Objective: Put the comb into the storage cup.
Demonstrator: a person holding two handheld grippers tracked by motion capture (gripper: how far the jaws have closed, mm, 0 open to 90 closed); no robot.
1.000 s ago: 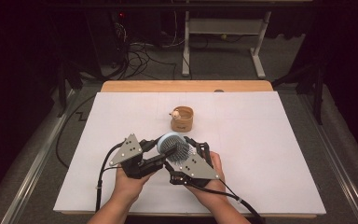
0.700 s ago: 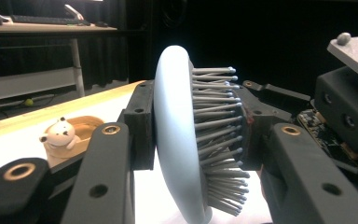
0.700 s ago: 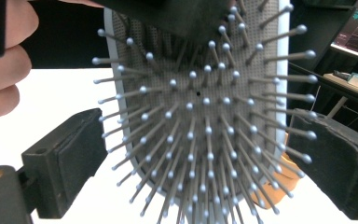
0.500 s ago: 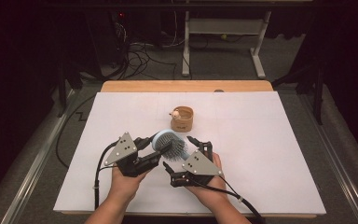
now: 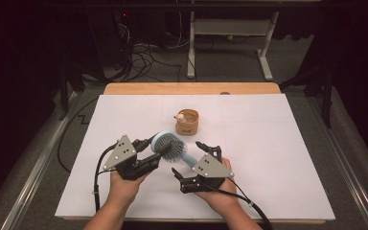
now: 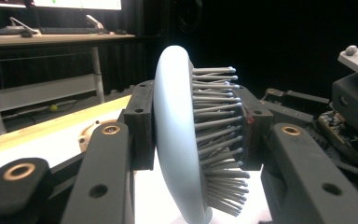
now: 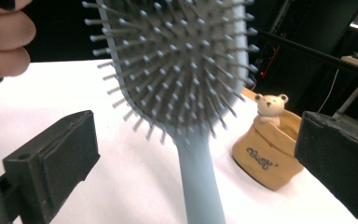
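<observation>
I've got the hairbrush [image 5: 171, 148] pinched by its head in my left gripper [image 5: 159, 152], one pad on the smooth blue back, the other pressed into the bristles, so it's held off the white table [image 5: 278, 158] with the handle [image 7: 200, 182] pointing down toward my right side. My right gripper [image 5: 187, 158] has just been opening and now stands wide, the handle running between its pads without either one touching it. That's a clean hand-over, I'd say, and the job now is to keep it clean: hold the left hand quiet, because a grip on springy bristles can let the head twist. I'd draw the right gripper straight back along the handle rather than sideways, so neither pad clips it. The little bear pouch [image 5: 187, 121] sits just beyond the brush, so any swing forward should be lifted over it.
</observation>
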